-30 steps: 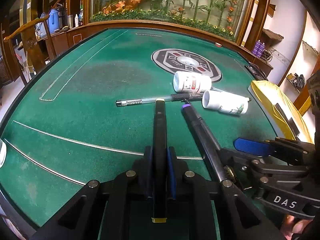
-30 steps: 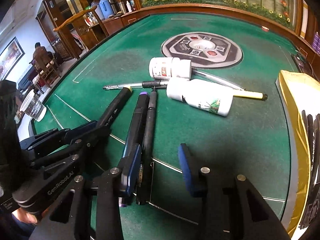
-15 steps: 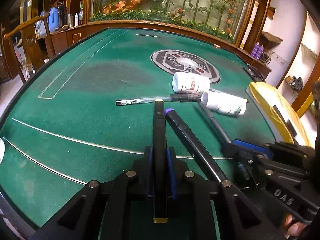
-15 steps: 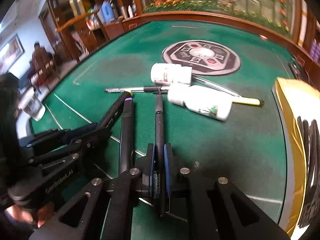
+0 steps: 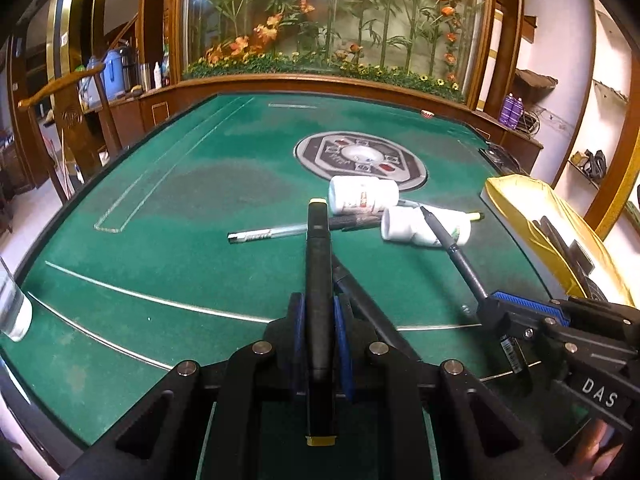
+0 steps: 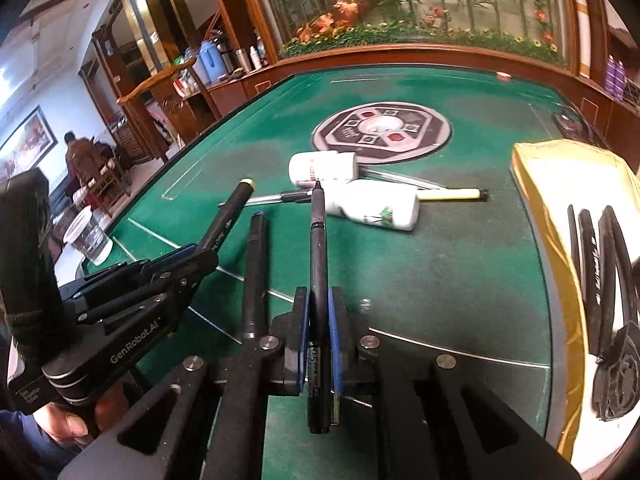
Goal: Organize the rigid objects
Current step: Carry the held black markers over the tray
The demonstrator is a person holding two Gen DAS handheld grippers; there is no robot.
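Observation:
My left gripper (image 5: 319, 320) is shut on a thick black marker with a yellow end (image 5: 318, 264), held above the green table. My right gripper (image 6: 319, 320) is shut on a thin black pen (image 6: 318, 240), lifted off the felt; it shows in the left wrist view (image 5: 452, 248) too. A black marker with a purple end (image 6: 255, 272) lies on the felt between the two grippers. Two white bottles (image 5: 362, 195) (image 5: 424, 227) lie on their sides mid-table, over a clear pen (image 5: 264, 234) and a yellow pen (image 6: 452, 194).
A gold-edged tray (image 6: 560, 184) at the right holds several black pens (image 6: 600, 256). A clear plastic cup (image 6: 88, 236) stands at the table's left edge. A round grey emblem (image 5: 360, 156) marks the table centre. A wooden rail runs round the far side.
Both grippers have risen from the felt with their pens. The right gripper shut on the thin black pen a second ago and lifted it; the purple-ended marker stayed on the table.

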